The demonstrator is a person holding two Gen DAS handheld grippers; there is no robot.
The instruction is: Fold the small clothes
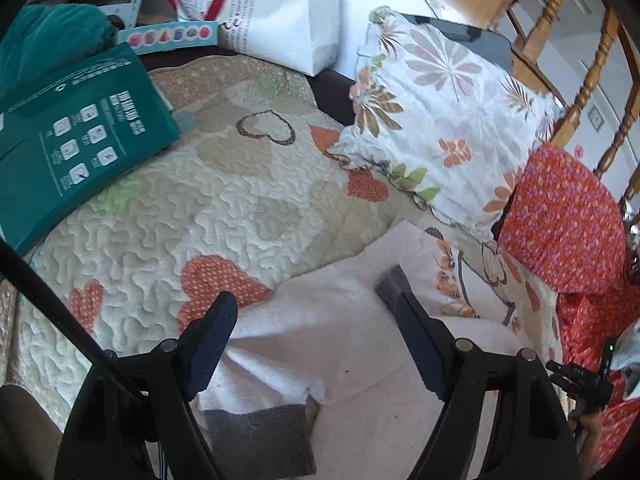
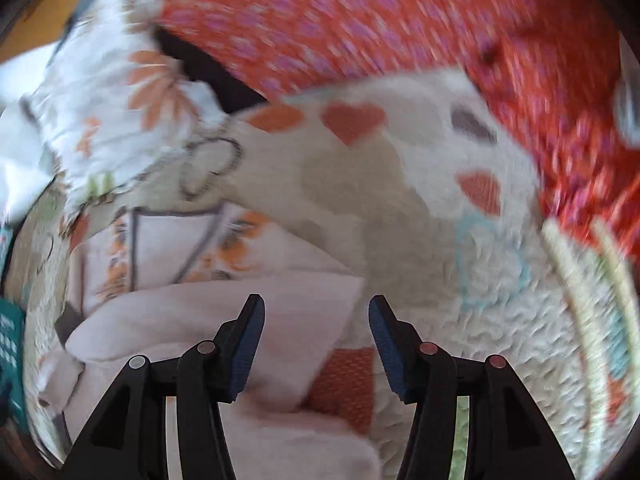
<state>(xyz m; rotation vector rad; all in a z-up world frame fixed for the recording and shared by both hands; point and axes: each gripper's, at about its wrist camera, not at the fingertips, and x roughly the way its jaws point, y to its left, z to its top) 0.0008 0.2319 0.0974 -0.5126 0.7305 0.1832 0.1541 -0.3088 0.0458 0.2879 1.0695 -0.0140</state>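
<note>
A small pale pink garment (image 1: pixel 340 320) with grey cuffs (image 1: pixel 256 436) and a printed front lies rumpled on the heart-patterned quilt (image 1: pixel 200 208). My left gripper (image 1: pixel 316 304) is open just above it, one finger on each side of the cloth. In the blurred right wrist view the same garment (image 2: pixel 224 312) lies at lower left, partly folded over itself. My right gripper (image 2: pixel 316 308) is open and empty, over the garment's right edge.
A floral pillow (image 1: pixel 444 116) and a red patterned cloth (image 1: pixel 560 216) lie at the right by a wooden headboard (image 1: pixel 592 76). A green box (image 1: pixel 68 140), a teal cloth (image 1: pixel 48 40) and a white paper bag (image 1: pixel 280 12) sit at the far left and back.
</note>
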